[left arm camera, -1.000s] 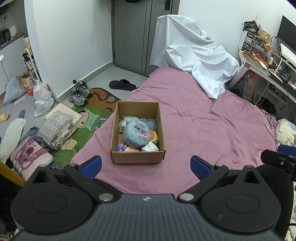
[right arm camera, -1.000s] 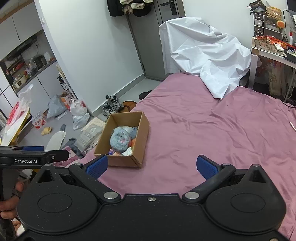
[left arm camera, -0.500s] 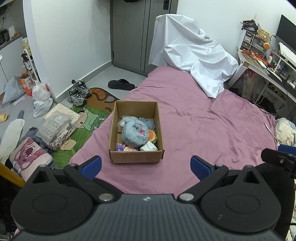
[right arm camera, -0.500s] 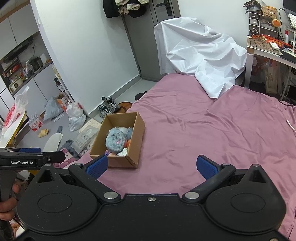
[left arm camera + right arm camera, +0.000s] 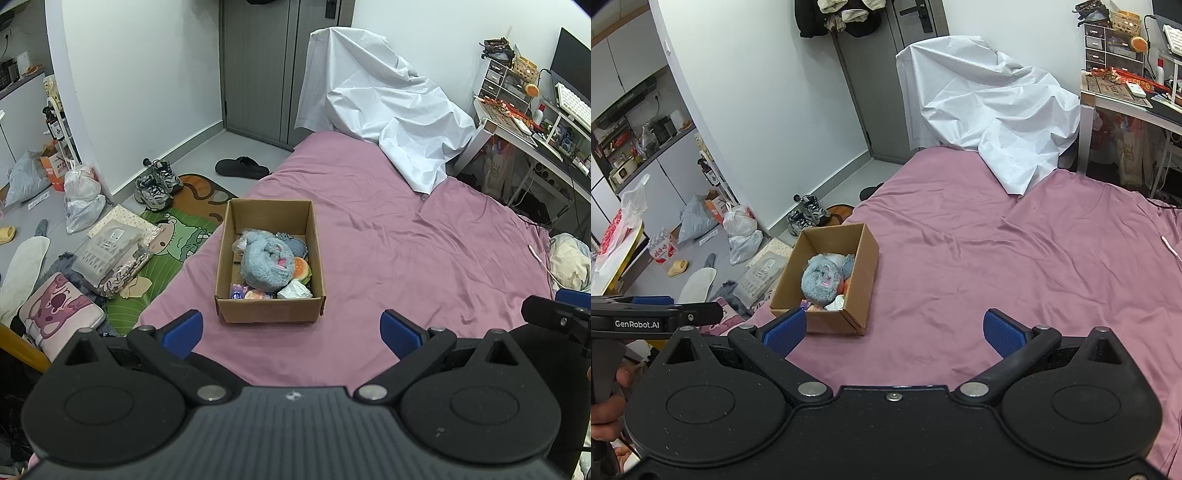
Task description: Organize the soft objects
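Cardboard box sits near the bed's left edge, seemingly.

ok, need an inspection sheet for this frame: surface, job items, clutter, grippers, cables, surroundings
Surface: pink bedsheet, wrinkled, mostly bare.
Job's things: open cardboard box near the bed's left edge, holding a grey plush toy, a burger plush and smaller soft items.
Clutter: white sheet draped at the far end of the bed; cream bundle at the right edge.
Grippers: left gripper and right gripper both open, empty, short of the box.
Cables: thin white cable on the sheet's right side.
Surroundings: sneakers, slipper, bags and mat on the floor; crowded desk on the right.
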Motion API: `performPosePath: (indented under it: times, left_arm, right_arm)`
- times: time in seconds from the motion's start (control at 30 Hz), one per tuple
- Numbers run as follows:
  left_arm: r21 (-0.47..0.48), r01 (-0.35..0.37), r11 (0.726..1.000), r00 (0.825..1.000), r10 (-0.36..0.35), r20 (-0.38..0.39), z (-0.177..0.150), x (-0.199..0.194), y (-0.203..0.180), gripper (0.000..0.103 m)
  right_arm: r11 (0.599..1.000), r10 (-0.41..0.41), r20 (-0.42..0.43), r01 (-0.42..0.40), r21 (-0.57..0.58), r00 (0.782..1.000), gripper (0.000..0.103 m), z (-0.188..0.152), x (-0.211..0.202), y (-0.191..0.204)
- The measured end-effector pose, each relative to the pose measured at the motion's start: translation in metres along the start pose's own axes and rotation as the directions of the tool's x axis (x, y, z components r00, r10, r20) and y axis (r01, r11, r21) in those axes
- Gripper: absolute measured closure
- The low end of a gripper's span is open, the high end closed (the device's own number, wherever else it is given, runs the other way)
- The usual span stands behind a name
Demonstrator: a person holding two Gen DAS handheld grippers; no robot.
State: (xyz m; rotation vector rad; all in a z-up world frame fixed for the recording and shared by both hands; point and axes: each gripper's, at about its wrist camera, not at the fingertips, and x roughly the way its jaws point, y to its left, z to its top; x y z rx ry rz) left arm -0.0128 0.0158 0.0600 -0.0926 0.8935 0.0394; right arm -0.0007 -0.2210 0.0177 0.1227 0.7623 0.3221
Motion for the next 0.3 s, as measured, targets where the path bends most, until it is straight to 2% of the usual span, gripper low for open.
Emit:
performPosePath:
  times: [0.3]
  left_arm:
    - [-0.018, -0.003, 1.000, 1.000, 0.004, 0.017, -0.0020, -0.0016, -0.0001, 0.002]
  right_arm:
    - [1.000, 0.002, -0.003, -0.002, 0.002, 1.000, 0.000, -0.0015, 0.0006, -0.0008]
